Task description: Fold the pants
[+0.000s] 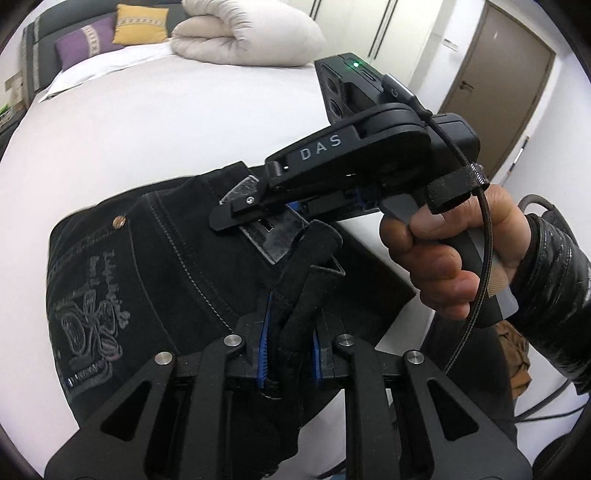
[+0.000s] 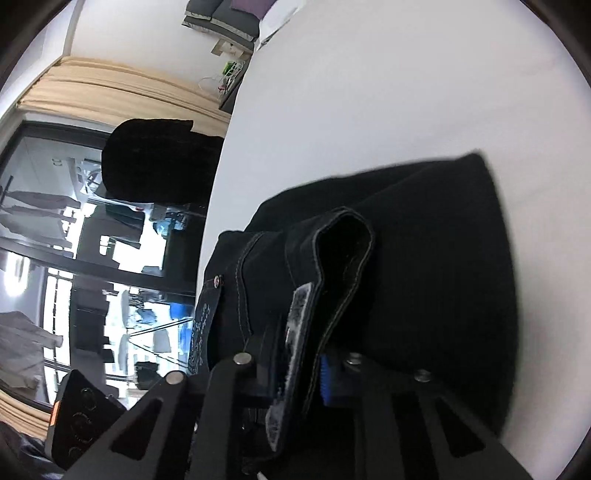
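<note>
Black pants [image 1: 155, 266] with an embroidered back pocket and a rivet lie at the near edge of a white bed [image 1: 147, 118]. My left gripper [image 1: 290, 343] is shut on the waistband, black fabric bunched between its blue pads. My right gripper [image 1: 236, 218], held in a hand, reaches in from the right and is shut on the waistband by the grey leather patch [image 1: 266, 236]. In the right wrist view the right gripper [image 2: 299, 369] clamps the waistband and patch [image 2: 291, 354], with the pants' body [image 2: 424, 266] spreading over the sheet.
A rolled white duvet [image 1: 243, 29] and purple and yellow cushions [image 1: 114, 33] lie at the bed's far end. A brown door [image 1: 491, 62] is at the right. A window and beige curtains [image 2: 110, 88] show beyond the bed's edge.
</note>
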